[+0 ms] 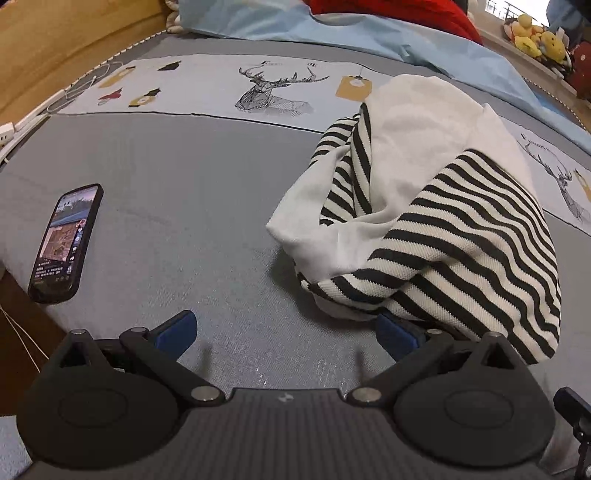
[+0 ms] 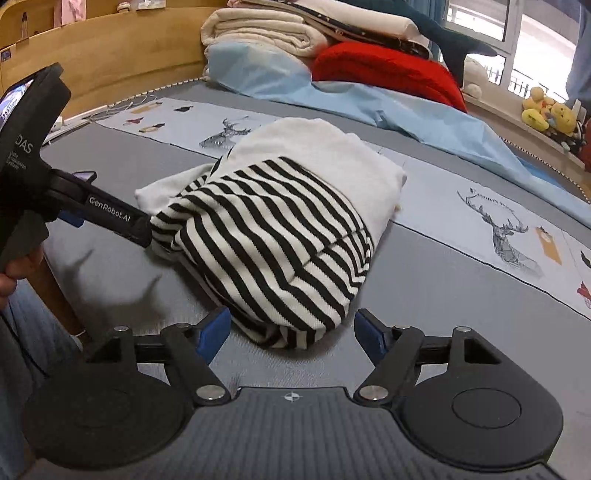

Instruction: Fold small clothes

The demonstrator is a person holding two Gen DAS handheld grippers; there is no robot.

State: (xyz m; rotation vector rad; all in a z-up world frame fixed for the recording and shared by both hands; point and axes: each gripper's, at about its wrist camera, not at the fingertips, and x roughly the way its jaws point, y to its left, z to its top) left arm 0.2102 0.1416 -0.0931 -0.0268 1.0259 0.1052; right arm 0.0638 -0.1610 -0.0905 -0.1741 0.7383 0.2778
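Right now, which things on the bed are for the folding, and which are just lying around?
For the folding:
- black-and-white striped knit garment with white lining
- left gripper, open
- right gripper, open

Just lying about:
- black smartphone with lit screen
- red cushion
- folded cream blankets
- yellow plush toys

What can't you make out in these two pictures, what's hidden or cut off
- Phone, left wrist view: screen text too small to read.
- Striped garment, both views: its type and underside, hidden by its own folds.
- Left gripper, left wrist view: the garment covers one fingertip; contact unclear.
- Plush toys, right wrist view: small, cut by the edge.
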